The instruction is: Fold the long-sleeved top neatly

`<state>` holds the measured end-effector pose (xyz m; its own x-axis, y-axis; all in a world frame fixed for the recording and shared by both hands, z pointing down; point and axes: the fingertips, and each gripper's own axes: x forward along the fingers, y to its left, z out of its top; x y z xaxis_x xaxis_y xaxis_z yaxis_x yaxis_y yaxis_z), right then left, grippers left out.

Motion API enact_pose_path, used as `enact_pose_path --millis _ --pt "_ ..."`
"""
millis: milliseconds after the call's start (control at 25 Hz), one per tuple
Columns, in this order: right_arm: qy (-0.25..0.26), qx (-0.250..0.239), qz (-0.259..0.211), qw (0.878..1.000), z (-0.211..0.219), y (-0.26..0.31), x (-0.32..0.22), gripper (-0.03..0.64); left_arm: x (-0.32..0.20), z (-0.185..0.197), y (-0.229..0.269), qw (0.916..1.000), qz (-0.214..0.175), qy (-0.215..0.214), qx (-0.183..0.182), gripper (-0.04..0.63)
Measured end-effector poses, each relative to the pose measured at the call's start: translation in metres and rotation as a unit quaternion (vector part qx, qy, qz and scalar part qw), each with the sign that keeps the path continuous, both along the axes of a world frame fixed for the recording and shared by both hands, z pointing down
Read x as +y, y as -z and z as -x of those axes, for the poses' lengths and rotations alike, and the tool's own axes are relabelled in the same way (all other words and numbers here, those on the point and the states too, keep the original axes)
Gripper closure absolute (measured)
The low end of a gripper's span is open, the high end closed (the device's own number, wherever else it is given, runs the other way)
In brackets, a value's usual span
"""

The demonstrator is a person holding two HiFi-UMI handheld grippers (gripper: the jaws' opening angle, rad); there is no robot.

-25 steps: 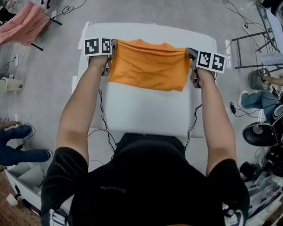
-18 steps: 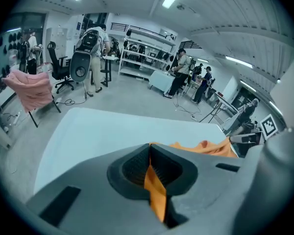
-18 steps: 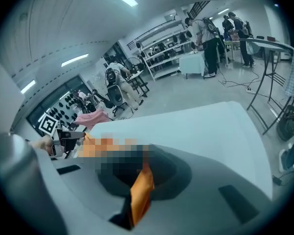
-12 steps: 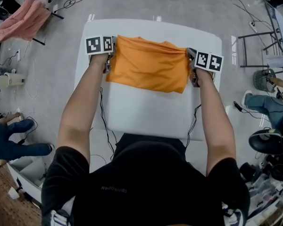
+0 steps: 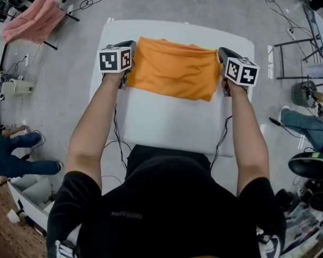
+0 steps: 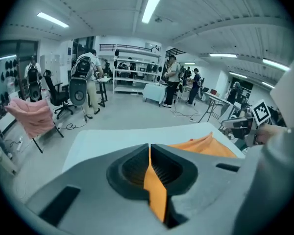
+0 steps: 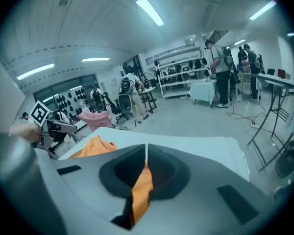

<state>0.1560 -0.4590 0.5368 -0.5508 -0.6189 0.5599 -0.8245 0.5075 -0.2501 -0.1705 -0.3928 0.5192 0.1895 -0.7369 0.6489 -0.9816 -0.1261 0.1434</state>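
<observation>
A lab or workshop hall. Strip lights (image 6: 151, 6) overhead, shelves (image 6: 132, 76) of gear at the back, tables (image 6: 154, 90), chairs (image 6: 56, 95). Cables (image 5: 89, 4) across a bare floor (image 5: 70, 52).

A white counter (image 5: 167, 123) stands on the grey floor (image 5: 70, 52). Across its far half lies a folded orange top (image 5: 172, 71), reaching nearly from one side edge to the other, its near corner drooping toward the right.

Bare white table (image 5: 167, 125) open across the frame's centre below the orange top (image 5: 172, 71), narrow free strip of tabletop above it at upper centre, person's forearms (image 5: 97, 125) flanking both sides, cables (image 5: 223, 138) dangling at the table's side edges
</observation>
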Motion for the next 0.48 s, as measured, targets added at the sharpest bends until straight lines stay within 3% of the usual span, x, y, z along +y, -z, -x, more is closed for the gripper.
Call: enact_pose_path --millis 200,480 --pt "0.008 0.005 -0.051 0.999 0.017 0.035 0.040 0.612 0.029 -0.018 0.014 0.9981 -0.029 -0.051 0.018 0.584" --pt "-0.019 -0.025 -0.076 0.997 0.038 0.065 0.122 0.612 0.079 -0.029 0.030 0.9921 -0.058 -0.092 0.063 0.586"
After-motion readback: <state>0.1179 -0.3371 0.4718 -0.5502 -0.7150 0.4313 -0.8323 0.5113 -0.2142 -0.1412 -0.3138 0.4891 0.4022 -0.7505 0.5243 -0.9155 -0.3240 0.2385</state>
